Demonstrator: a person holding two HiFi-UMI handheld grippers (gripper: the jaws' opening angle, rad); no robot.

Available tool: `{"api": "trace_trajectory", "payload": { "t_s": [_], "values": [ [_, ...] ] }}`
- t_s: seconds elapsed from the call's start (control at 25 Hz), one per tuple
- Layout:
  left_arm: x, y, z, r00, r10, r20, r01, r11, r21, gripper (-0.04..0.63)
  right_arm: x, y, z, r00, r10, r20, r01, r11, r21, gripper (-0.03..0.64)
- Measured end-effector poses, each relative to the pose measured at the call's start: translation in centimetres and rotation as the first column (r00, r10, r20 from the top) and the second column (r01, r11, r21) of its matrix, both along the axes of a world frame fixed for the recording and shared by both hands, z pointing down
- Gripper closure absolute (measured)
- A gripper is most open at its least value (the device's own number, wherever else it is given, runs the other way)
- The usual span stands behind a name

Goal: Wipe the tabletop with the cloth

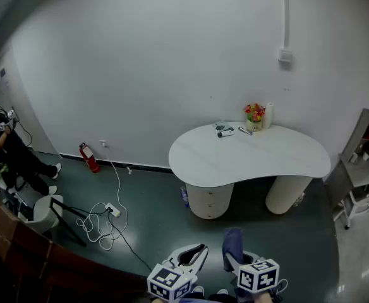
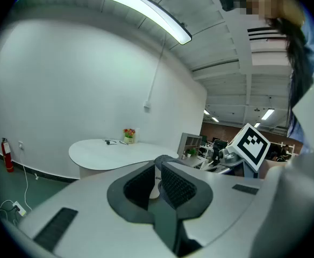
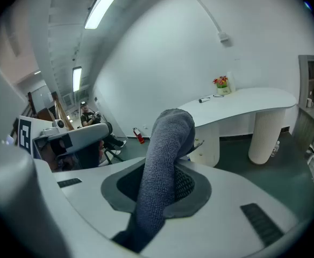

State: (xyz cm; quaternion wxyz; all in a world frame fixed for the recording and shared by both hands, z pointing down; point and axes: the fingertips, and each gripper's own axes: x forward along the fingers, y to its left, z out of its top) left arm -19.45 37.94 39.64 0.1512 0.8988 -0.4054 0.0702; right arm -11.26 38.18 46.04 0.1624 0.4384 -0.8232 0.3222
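Note:
The white kidney-shaped table (image 1: 260, 160) stands against the far wall, well ahead of both grippers. It also shows in the left gripper view as table (image 2: 108, 152) and in the right gripper view as table (image 3: 248, 101). My right gripper (image 1: 236, 262) is low in the head view, shut on a blue-grey cloth (image 1: 233, 242). The cloth (image 3: 165, 165) stands up between the jaws and folds over their tips. My left gripper (image 1: 191, 257) is beside it, with its jaws drawn together and nothing between them; the left gripper (image 2: 158, 163) points toward the table.
On the table's far edge sit a flower pot (image 1: 254, 113), a white roll (image 1: 268, 115), a dark gadget (image 1: 225, 132) and a pen (image 1: 244, 130). A fire extinguisher (image 1: 89, 158), a power strip with cable (image 1: 112, 212), a seated person (image 1: 7, 147) and a shelf (image 1: 361, 169) surround the floor.

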Motion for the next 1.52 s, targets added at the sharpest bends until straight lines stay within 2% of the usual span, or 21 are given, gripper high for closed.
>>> {"api": "trace_trajectory", "payload": {
  "t_s": [0.36, 0.68, 1.0, 1.52],
  "values": [
    [1.7, -0.7, -0.4, 1.000, -0.009, 0.011, 0.009, 1.000, 0.011, 0.565, 1.6, -0.4, -0.3, 1.000, -0.009, 0.005, 0.009, 1.000, 0.018, 0.540],
    [3.1, -1.2, -1.1, 1.000, -0.009, 0.017, 0.008, 1.000, 0.025, 0.565, 3.1, -2.1, -2.2, 1.000, -0.002, -0.005, 0.003, 0.995, 0.103, 0.540],
    [4.8, -1.7, -2.2, 0.999, -0.035, 0.009, 0.034, 0.997, 0.066, 0.565, 5.3, -3.1, -3.4, 1.000, -0.012, 0.000, 0.012, 0.989, 0.147, 0.539],
    [7.7, -1.0, -0.4, 0.997, -0.069, 0.018, 0.069, 0.997, 0.024, 0.565, 8.2, -2.8, -1.6, 0.999, -0.039, -0.021, 0.042, 0.992, 0.116, 0.540]
  ]
}}
